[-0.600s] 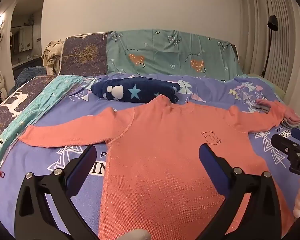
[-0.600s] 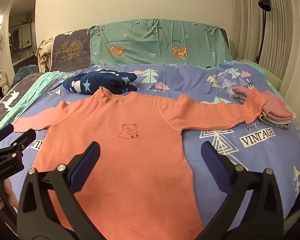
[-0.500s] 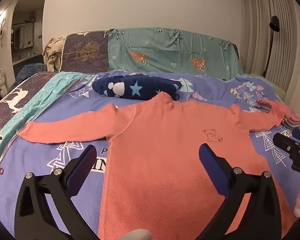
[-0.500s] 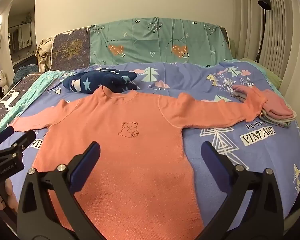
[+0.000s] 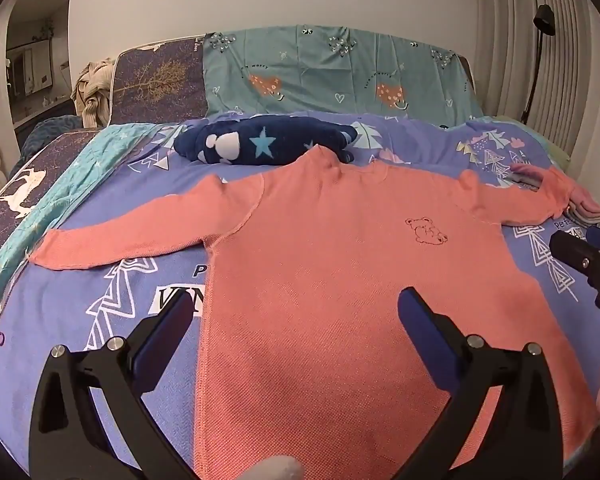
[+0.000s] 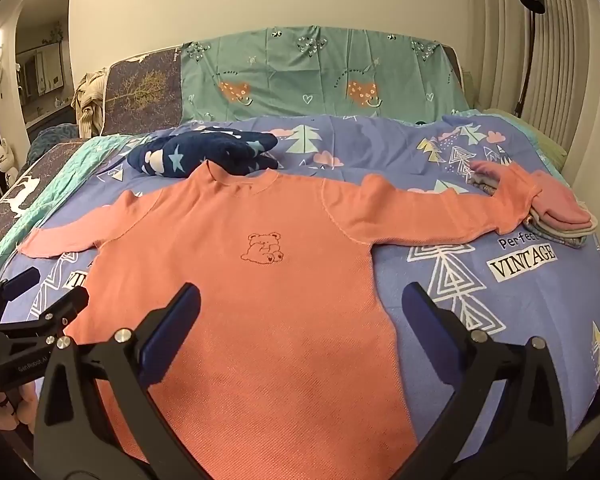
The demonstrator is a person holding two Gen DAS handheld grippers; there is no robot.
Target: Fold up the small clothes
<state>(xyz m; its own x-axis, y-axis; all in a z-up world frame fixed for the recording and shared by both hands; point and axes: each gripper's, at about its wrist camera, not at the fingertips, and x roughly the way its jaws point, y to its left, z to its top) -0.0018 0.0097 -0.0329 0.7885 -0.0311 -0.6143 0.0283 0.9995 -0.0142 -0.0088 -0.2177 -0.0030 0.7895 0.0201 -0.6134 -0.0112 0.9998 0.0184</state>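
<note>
A coral long-sleeved shirt [image 5: 340, 280] with a small bear outline lies flat on the bed, sleeves spread, front up; it also shows in the right wrist view [image 6: 260, 280]. My left gripper [image 5: 296, 316] is open and empty above the shirt's lower left part. My right gripper [image 6: 300, 312] is open and empty above the shirt's lower right side. Each gripper shows at the edge of the other's view, the right one [image 5: 588, 264] and the left one [image 6: 32, 300].
A dark blue star-print garment [image 5: 268, 146] lies beyond the collar. A folded stack of pink and grey clothes [image 6: 556, 216] sits under the right cuff. Pillows [image 5: 340, 80] line the headboard. A floor lamp [image 6: 528, 40] stands at the right.
Both views have shifted slightly, so the shirt sits a little higher and further away. Both grippers stay open; the shirt has not moved.
</note>
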